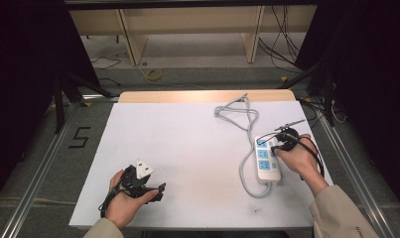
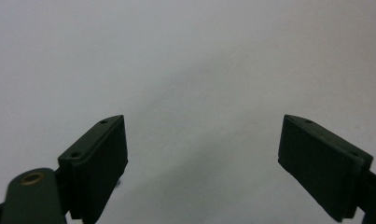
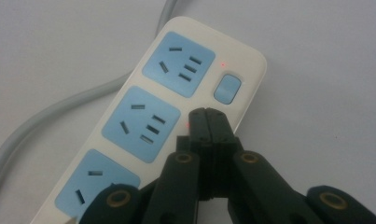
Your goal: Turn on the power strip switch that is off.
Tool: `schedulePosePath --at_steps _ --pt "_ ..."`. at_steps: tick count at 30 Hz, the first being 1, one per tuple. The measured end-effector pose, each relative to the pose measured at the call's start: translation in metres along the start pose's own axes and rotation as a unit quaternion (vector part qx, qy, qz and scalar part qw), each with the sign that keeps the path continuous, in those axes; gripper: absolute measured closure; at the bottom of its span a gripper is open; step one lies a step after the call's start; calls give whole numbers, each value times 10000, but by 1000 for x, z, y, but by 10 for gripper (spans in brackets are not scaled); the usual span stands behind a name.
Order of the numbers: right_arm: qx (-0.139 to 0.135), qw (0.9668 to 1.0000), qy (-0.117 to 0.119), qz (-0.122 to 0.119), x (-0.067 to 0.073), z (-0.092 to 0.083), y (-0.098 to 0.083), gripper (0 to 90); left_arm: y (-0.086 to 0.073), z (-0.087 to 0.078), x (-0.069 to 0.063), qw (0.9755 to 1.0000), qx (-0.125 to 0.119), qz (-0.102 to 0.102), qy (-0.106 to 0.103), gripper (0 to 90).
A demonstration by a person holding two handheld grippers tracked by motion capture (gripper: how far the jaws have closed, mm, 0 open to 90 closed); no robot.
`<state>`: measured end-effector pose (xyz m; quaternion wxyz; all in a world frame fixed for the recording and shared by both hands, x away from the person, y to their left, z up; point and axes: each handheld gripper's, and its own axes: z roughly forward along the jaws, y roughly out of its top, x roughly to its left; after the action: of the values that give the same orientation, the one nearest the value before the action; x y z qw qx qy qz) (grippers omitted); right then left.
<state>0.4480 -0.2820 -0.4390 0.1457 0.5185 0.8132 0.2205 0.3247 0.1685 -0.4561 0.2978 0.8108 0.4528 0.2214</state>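
Note:
A white power strip (image 1: pixel 267 161) with three blue sockets lies at the right of the white table (image 1: pixel 187 148). Its grey cable (image 1: pixel 245 159) loops back to a plug (image 1: pixel 244 97) near the far edge. My right gripper (image 1: pixel 274 148) is shut with nothing between its jaws. In the right gripper view its tips (image 3: pixel 208 115) sit over the power strip (image 3: pixel 129 91) beside the middle socket (image 3: pixel 142 124), below a blue rocker switch (image 3: pixel 227 87) and a small red light (image 3: pixel 222 64). Whether the tips touch the strip I cannot tell. My left gripper (image 1: pixel 160 192) rests open at the front left, its jaws (image 2: pixel 204 140) wide apart over bare table.
A wooden strip (image 1: pixel 207 95) borders the table's far edge. Beyond it stand shelf legs (image 1: pixel 130 39) and loose cables (image 1: pixel 282 44) on the floor. A "5" mark (image 1: pixel 79 137) is on the floor at the left, and metal rails run along both sides.

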Motion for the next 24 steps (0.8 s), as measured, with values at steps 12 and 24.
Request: schedulePosePath --at_steps 12,24 --pt "-14 9999 -78 -75 2 0 0 900 0 0 0 10000 -2 1 -11 152" --pt "-12 9999 -76 -83 2 -1 -1 900 1 0 0 10000 0 24 -11 152"
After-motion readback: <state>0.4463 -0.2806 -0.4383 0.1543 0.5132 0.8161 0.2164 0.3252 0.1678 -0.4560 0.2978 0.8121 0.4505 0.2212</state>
